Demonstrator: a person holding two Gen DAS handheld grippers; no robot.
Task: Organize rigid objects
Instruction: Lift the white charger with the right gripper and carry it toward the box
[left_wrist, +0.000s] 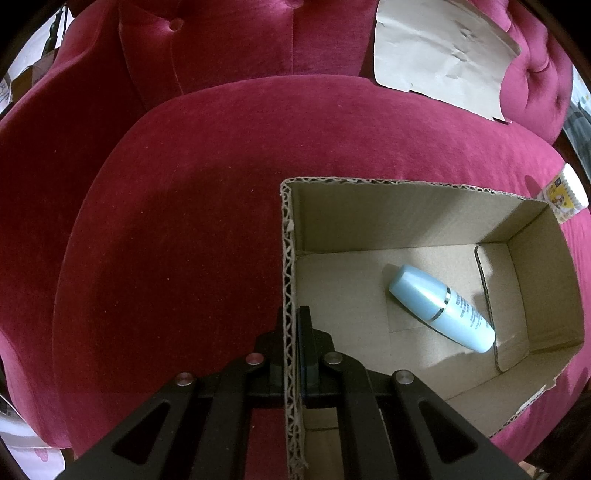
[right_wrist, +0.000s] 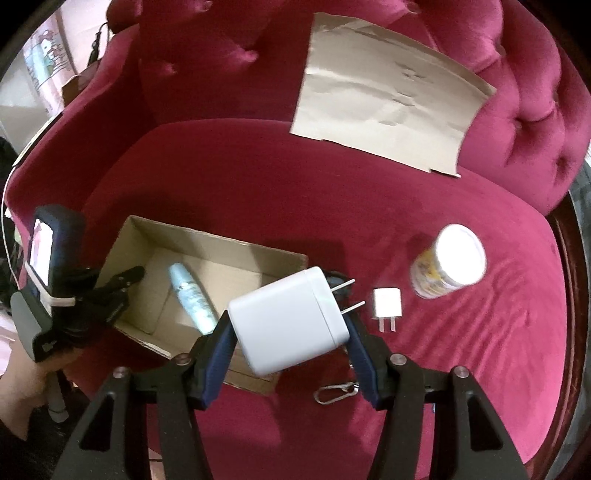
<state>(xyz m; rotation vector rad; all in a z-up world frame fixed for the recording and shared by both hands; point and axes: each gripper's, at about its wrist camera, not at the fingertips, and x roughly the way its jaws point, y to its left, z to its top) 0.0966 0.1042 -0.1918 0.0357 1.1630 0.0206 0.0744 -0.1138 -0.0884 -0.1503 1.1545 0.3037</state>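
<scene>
From the left wrist, the left gripper (left_wrist: 295, 332) has its jaws clamped on the near wall of the cardboard box (left_wrist: 424, 218), where a blue bottle (left_wrist: 441, 308) lies slantwise on the floor.

From the right wrist, the right gripper (right_wrist: 288, 332) grips a white charger (right_wrist: 288, 319) across its body, prongs pointing right, hanging over the box's right end, so the drop spot lies below and to the left.

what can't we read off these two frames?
- Print on the blue bottle: too small in the left wrist view, blurred in the right.
- Jar label: blurred in the right wrist view, cut by the edge in the left.
- Near corner of the cardboard box: hidden by the large white charger held in the right gripper.
- Keyring carabiner: partly behind the fingers.
</scene>
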